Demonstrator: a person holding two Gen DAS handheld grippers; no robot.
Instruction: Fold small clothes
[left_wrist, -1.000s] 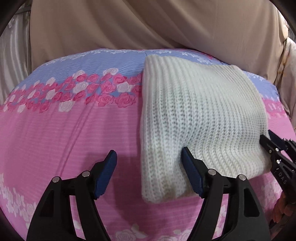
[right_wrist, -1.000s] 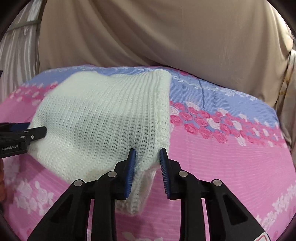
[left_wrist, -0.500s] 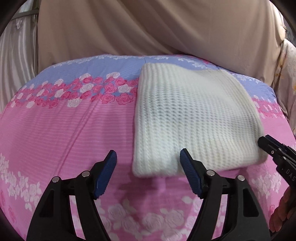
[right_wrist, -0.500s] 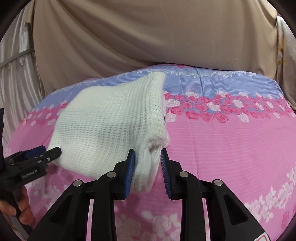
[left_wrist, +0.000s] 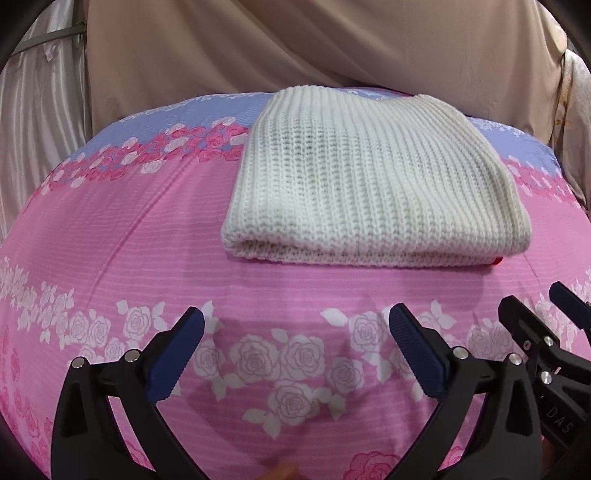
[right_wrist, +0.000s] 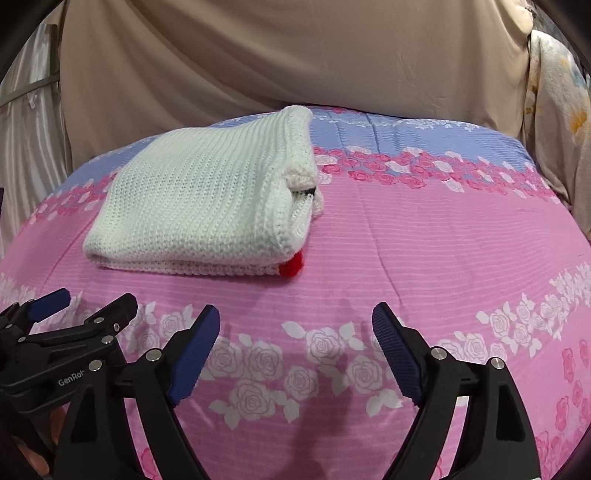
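Observation:
A white knitted garment (left_wrist: 369, 177) lies folded flat on the pink rose-patterned sheet (left_wrist: 147, 240); a red trim bit (right_wrist: 291, 267) peeks from its near right corner. In the right wrist view the same garment (right_wrist: 207, 206) sits left of centre. My left gripper (left_wrist: 295, 325) hangs over bare sheet in front of the fold, jaws opening wide, nothing between them. My right gripper (right_wrist: 295, 321) is also back from the garment, jaws opening, empty. Each gripper shows at the edge of the other's view: the right gripper (left_wrist: 539, 306), the left gripper (right_wrist: 88, 299).
A beige curtain (left_wrist: 295, 55) hangs behind the bed. Pale striped drapes (left_wrist: 37, 103) stand at the left, a floral cloth (right_wrist: 554, 92) at the right. The sheet turns lilac (right_wrist: 406, 133) at the far side.
The right gripper let go of the garment's corner and its jaws spread. Both grippers pulled back toward the near edge; the left jaws widened. The garment now lies flat.

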